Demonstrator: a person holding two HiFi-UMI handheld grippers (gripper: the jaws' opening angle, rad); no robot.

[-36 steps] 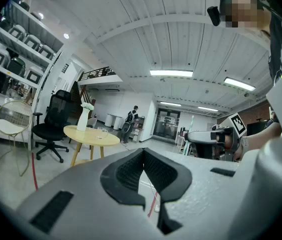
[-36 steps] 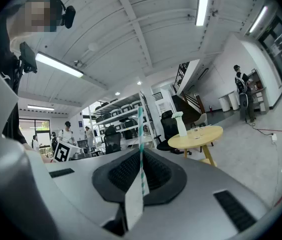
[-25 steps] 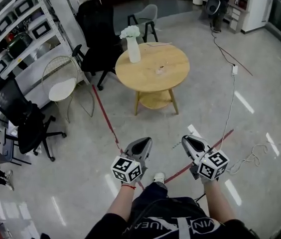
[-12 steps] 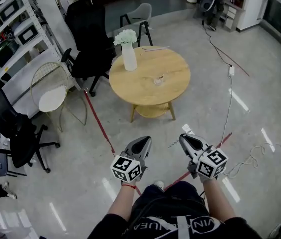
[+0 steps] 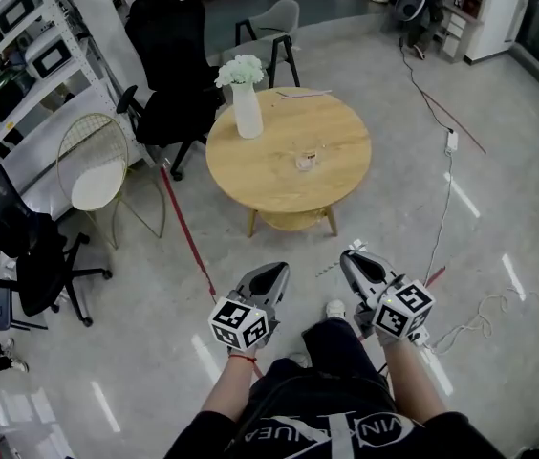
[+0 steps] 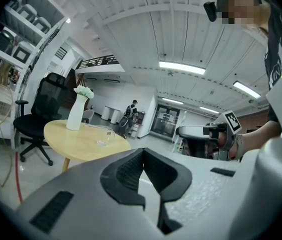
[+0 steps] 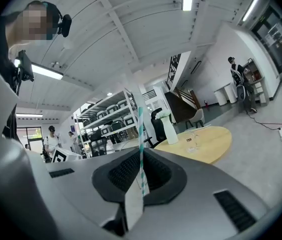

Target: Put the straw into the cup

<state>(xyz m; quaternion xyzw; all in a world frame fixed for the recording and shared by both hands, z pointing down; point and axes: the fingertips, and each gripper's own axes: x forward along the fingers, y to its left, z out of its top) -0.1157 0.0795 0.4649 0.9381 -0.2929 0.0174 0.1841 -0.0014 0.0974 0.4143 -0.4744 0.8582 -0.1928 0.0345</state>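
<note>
Head view, largest thing first: what is it?
— A grey polished floor (image 5: 136, 304), and standing on it a round light-wood table (image 5: 269, 185) with a lower shelf.

What stands on that table?
— A tall white vase with white flowers (image 5: 247, 113) near the far left edge. A small clear glass cup (image 5: 305, 161) stands upright about the middle, well apart from the vase.

And the two tools?
— Both hang over the floor on the near side of the table, well short of its near edge, side by side and apart from each other. The left gripper (image 5: 274, 273) has its jaws together with nothing between them.

The other one?
— The right gripper (image 5: 351, 259) has its jaws closed on a thin teal-and-white striped straw (image 7: 140, 134). Right gripper view shows it upright between the pads, its top rising above the jaws.

Anything smaller?
— A white paper strip (image 7: 132, 206) lies against the straw's lower end, down between the jaws.

So where is the straw relative to the cup?
— In the right gripper, not in the cup, which stands on the table well ahead of it.
</note>
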